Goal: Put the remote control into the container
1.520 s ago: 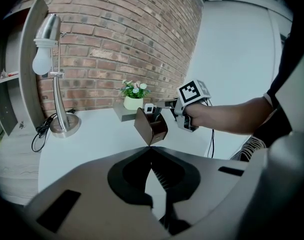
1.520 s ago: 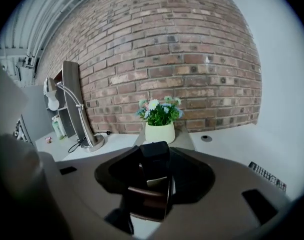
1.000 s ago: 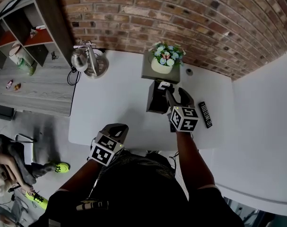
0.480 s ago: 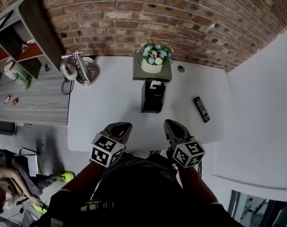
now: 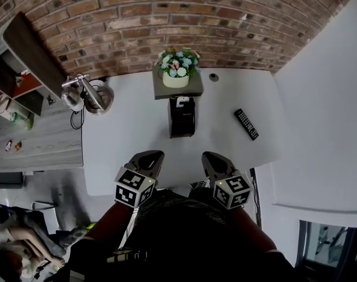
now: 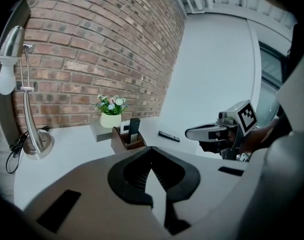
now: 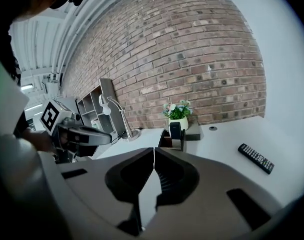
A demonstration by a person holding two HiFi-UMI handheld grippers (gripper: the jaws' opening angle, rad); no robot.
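Observation:
A dark brown container (image 5: 182, 119) stands mid-table in front of the flowers, with a black remote (image 7: 175, 130) upright inside it. A second black remote (image 5: 246, 124) lies flat on the white table to the right, also seen in the right gripper view (image 7: 256, 158) and the left gripper view (image 6: 169, 136). My left gripper (image 5: 152, 156) and right gripper (image 5: 210, 157) hover side by side at the table's near edge, well short of the container. Both are shut with nothing between the jaws. The same shows in the gripper views, left gripper (image 6: 150, 149) and right gripper (image 7: 154, 149).
A white flower pot (image 5: 176, 76) sits on a grey block (image 5: 178, 90) just behind the container, against the brick wall. A chrome desk lamp (image 5: 87, 94) stands at the table's far left. A small round fitting (image 5: 213, 77) lies near the wall. A shelf unit (image 5: 19, 75) stands left of the table.
The right gripper has drawn back from the container to the near table edge, and its jaws have gone from open to shut, empty. The left gripper has stayed near the edge.

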